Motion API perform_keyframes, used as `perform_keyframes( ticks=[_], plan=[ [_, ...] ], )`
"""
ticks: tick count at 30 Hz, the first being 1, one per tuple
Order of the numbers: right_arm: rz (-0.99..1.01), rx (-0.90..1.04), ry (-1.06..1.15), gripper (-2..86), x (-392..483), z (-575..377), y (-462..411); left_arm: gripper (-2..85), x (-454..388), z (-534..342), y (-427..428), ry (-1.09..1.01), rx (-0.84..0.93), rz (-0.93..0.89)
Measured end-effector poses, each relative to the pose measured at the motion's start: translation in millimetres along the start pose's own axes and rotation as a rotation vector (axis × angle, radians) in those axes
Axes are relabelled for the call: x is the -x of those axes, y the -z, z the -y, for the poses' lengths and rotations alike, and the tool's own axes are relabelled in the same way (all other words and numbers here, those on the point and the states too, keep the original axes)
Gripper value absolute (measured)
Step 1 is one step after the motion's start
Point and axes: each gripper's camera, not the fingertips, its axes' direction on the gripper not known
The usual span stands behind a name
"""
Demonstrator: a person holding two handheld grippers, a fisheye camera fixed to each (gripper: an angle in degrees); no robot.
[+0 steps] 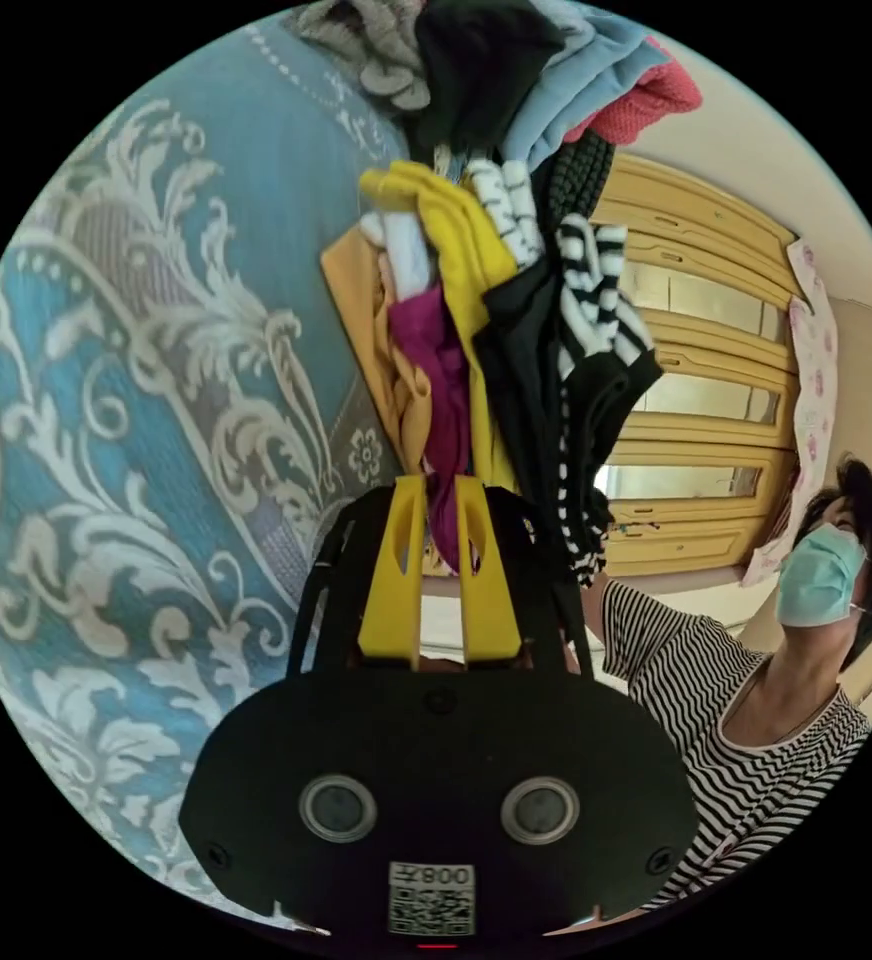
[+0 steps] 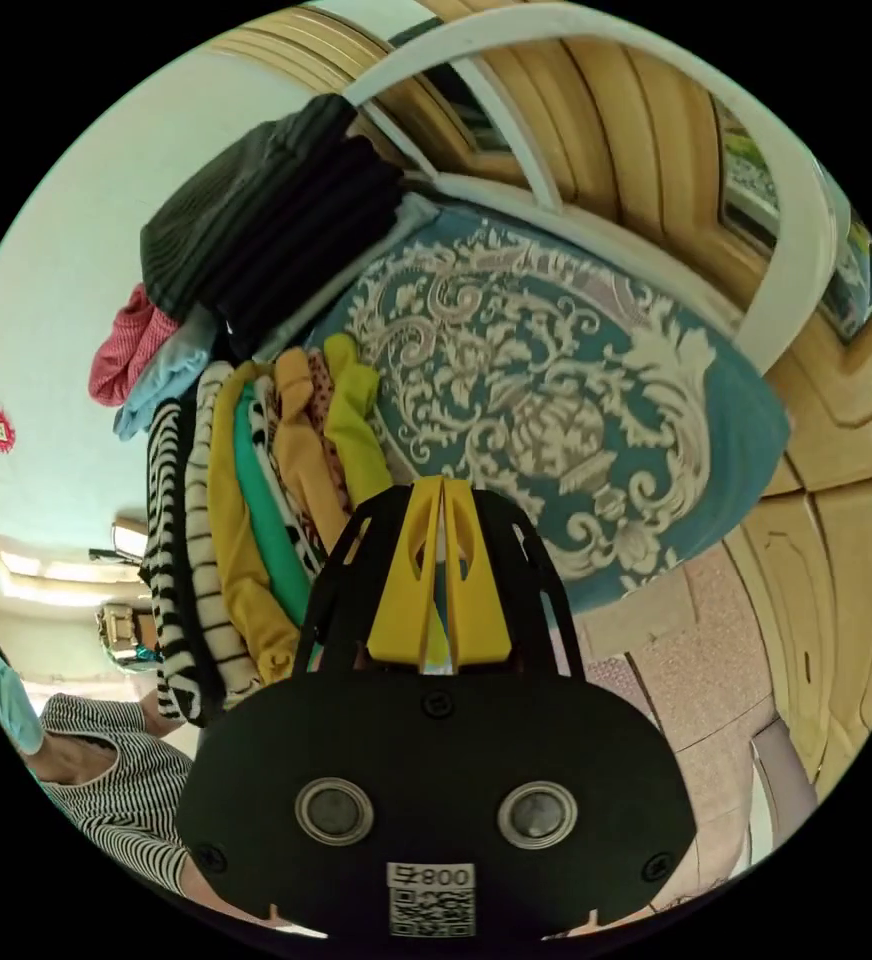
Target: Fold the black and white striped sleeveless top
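This is a room in a home, most likely a bedroom. A large surface is covered with a blue cloth (image 1: pixel 206 330) that has a pale flower and leaf pattern, like a bed cover. A heap of clothes (image 2: pixel 256 480) in many colours lies on its edge. Behind it stands a yellow wooden cupboard (image 1: pixel 706 400) with panelled doors and mirror or glass strips. A white curved frame (image 2: pixel 656 120), like a bed end, runs along the cloth. A ceiling with lamps (image 2: pixel 36 575) shows too.
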Motion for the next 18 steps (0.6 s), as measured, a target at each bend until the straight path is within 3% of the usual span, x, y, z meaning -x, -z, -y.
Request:
perform_keyframes(
  ticks=[2,4,12,18],
  plan=[
    [0.040,0.071,0.009,0.0,-4.2,-14.6,-19.7,5.4,5.1,6.9,-20.5,0.010,0.054,-0.058],
    [0.082,0.013,-0.009,0.0,-6.4,-28.0,-18.1,5.1,5.5,16.0,-34.6,0.004,0.088,-0.110],
    [0.252,0.020,-0.026,0.0,7.7,-57.1,-19.1,3.6,-26.1,27.9,-40.1,-0.112,0.082,-0.099],
    [0.138,0.010,0.073,0.0,50.2,-68.3,0.5,3.2,-33.5,27.7,-28.3,-0.127,0.043,-0.102]
  ],
)
